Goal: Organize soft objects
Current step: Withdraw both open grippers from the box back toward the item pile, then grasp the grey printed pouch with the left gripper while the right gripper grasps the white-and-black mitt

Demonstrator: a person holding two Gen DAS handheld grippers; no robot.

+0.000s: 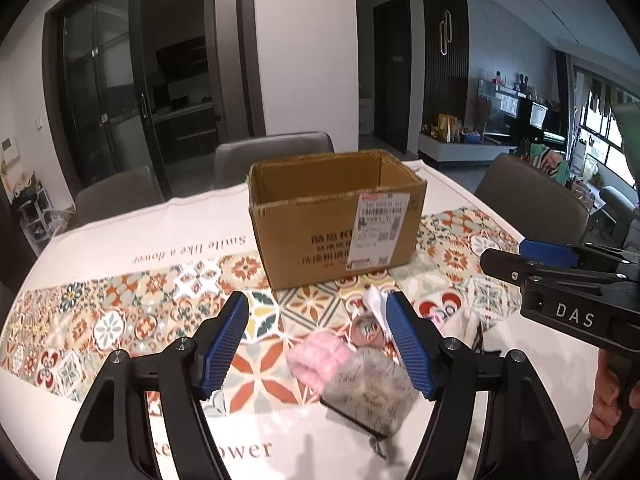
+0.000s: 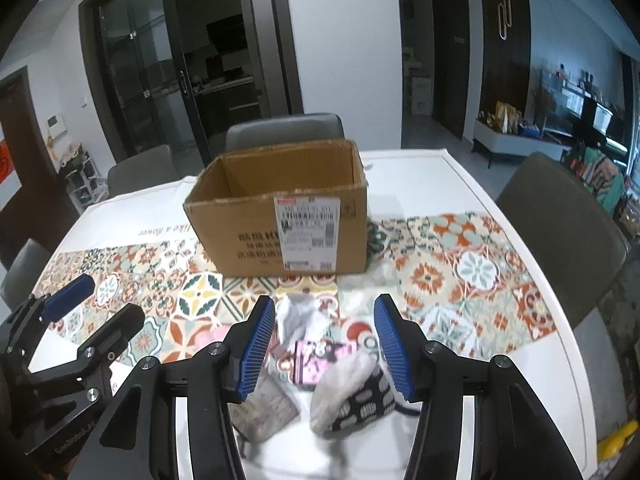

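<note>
Both grippers hang over the table (image 1: pixel 448 184), jaws spread wide, holding nothing: the left gripper (image 1: pixel 318 344) above one pink fluffy piece (image 1: pixel 316 358) and one grey pouch (image 1: pixel 370 396), the right gripper (image 2: pixel 324 346) above one patterned sock (image 2: pixel 352 392). Beyond stands one open cardboard box (image 1: pixel 336 220).

I see a small heap of soft things on the cloth, near the open box (image 2: pixel 280 216): a pink fluffy piece (image 1: pixel 316 360), a grey fuzzy one (image 1: pixel 366 390) just beside it, a black-and-white patterned sock (image 2: pixel 360 400) (grey-cuffed), and a white crumpled piece (image 2: pixel 298 316) nearest the box.
</note>
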